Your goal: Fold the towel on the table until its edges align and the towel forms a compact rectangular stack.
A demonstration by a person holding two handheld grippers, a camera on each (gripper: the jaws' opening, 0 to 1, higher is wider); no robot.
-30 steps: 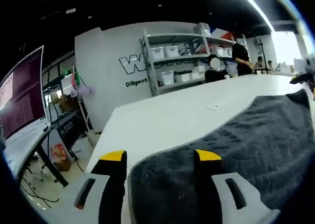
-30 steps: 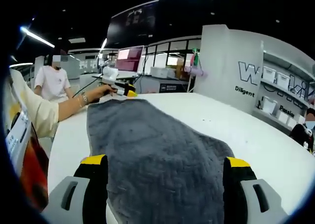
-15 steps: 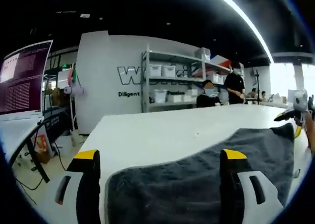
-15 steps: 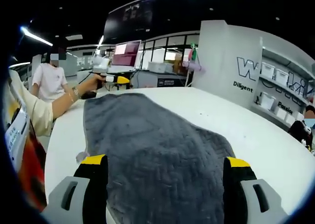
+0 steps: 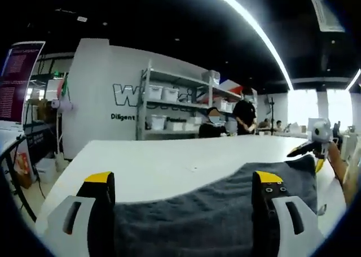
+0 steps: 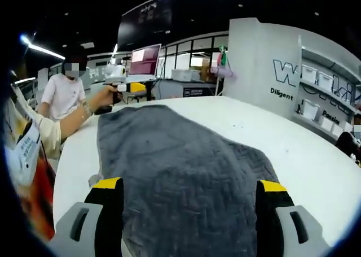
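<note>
A dark grey towel (image 6: 180, 161) lies spread lengthwise on the white table (image 6: 304, 161), its far end near the left gripper (image 6: 135, 87), which a hand holds just above that end. In the right gripper view, the right gripper (image 6: 189, 184) is open, its yellow-tipped jaws wide apart over the towel's near end. In the left gripper view, the left gripper (image 5: 184, 178) is open too, with the towel (image 5: 197, 220) lying between and under its jaws. The right gripper (image 5: 296, 151) shows at the towel's far right end, held by a hand.
Bare white table (image 5: 158, 161) stretches beyond the towel. Shelves with white bins (image 5: 169, 107) and standing people (image 5: 245, 113) are behind it. A monitor (image 5: 14, 82) stands at the left. A person in a white shirt (image 6: 65, 93) is beyond the table's far end.
The left gripper's jaws have spread from fairly close to wide apart, and its view has dropped low and level with the table. The right gripper has barely moved.
</note>
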